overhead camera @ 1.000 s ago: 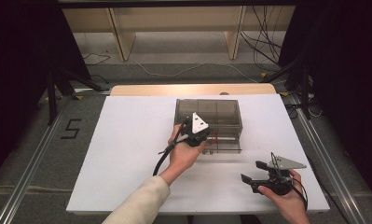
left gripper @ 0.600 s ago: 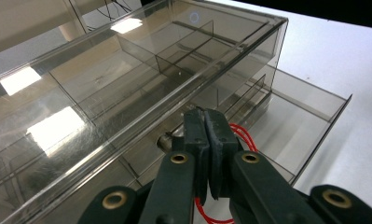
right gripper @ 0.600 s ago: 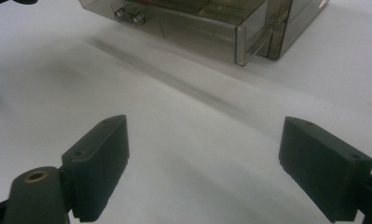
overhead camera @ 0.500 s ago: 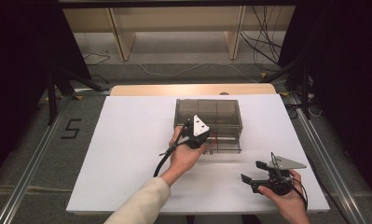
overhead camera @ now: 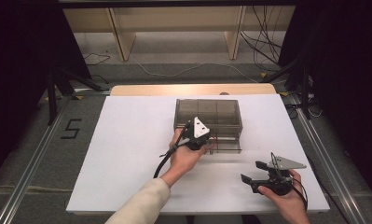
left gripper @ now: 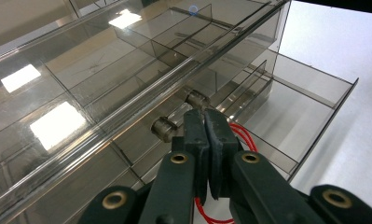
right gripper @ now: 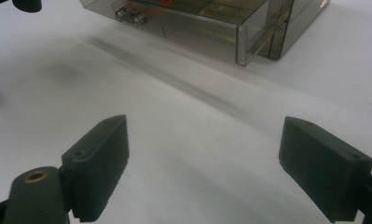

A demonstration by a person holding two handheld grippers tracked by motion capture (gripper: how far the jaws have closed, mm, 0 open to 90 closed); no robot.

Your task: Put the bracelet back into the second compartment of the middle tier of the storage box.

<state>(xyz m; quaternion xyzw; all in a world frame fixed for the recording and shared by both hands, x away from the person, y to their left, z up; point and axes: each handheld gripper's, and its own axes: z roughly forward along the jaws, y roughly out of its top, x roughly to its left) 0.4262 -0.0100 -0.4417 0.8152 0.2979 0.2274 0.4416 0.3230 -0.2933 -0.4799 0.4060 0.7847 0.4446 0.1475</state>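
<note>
A smoky clear plastic organizer box stands at the middle of the white table, with its lower drawer pulled partly out toward me. The drawer front carries a small handle on two metal posts, also seen as the handle from the right gripper view. A red looped wire lies inside the drawer. My left gripper hovers right at the handle with its jaws pressed together and nothing visible between them; from above the left gripper sits over the drawer front. My right gripper rests near the front right, wide open.
The white table top spreads bare to the left and front of the box. A wooden strip runs along its far edge. Metal rails flank the table, and shelf legs and cables lie on the floor behind.
</note>
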